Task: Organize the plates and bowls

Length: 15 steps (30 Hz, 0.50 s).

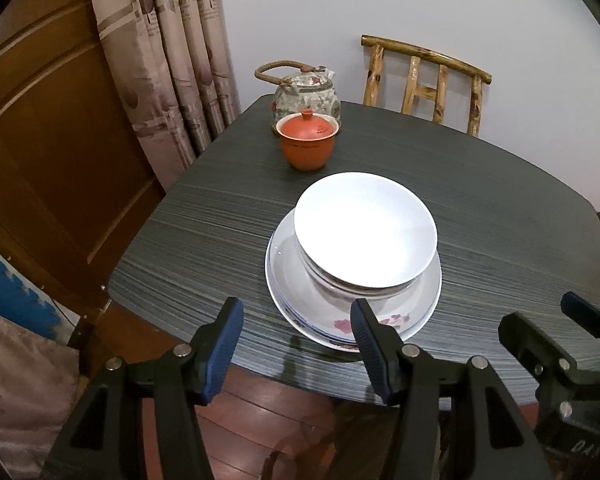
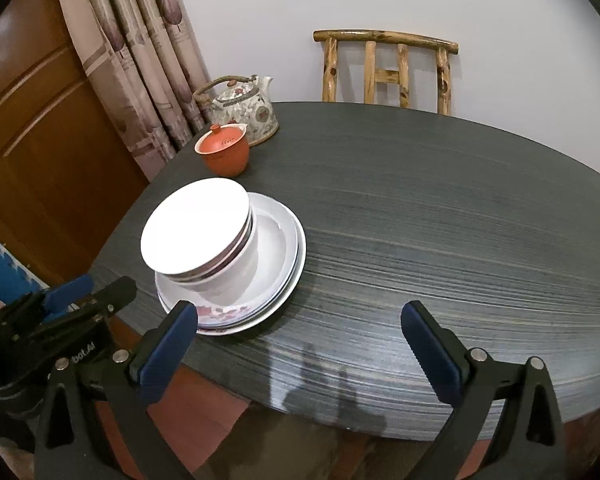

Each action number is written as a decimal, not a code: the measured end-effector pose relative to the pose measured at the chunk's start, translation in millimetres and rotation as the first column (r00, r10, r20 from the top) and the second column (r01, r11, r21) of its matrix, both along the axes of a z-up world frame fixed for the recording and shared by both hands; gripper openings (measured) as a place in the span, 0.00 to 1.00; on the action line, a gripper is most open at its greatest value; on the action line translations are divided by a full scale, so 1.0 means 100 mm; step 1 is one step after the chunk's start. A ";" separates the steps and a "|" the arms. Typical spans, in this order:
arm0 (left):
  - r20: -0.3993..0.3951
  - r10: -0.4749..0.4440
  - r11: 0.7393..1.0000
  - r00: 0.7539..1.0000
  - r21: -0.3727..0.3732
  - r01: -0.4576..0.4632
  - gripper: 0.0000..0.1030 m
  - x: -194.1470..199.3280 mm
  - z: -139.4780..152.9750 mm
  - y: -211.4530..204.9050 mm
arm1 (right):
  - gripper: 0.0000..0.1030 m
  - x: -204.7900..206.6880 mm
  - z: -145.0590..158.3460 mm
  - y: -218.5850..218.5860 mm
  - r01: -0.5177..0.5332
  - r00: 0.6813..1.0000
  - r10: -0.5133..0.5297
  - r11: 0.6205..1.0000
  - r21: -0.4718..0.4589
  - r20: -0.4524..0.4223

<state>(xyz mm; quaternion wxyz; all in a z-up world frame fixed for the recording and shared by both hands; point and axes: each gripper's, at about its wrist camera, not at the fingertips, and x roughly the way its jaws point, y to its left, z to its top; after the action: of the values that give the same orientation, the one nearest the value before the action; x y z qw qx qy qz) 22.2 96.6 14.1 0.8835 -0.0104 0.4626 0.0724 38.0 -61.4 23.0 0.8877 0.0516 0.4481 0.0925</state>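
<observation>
Nested white bowls sit on stacked plates at frame centre, saving table space, while left gripper and right gripper hang empty, jaws apart.

The stacked bowls cover most of the plates beneath, so how many plates lie there cannot be told. The chair is hidden below its backrest by the bench. The teapot is partly screened by the red lidded cup.
</observation>
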 end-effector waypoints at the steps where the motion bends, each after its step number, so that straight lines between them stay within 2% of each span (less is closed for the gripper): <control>1: 0.000 0.001 1.000 1.000 0.001 -0.001 0.56 0.00 0.00 0.00 | 0.99 -0.01 0.00 0.01 -0.003 1.000 0.003 1.000 -0.001 0.000; 15: -0.013 0.006 1.000 1.000 0.001 -0.006 0.56 0.01 -0.05 0.01 | 0.99 -0.01 -0.11 0.13 -0.038 0.999 0.037 0.998 -0.041 -0.025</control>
<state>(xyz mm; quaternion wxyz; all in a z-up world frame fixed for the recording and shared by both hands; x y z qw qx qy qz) 23.4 97.7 9.4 0.8803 -0.0110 0.4682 0.0753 37.5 -48.7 11.7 0.8812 0.0259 0.4614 0.0992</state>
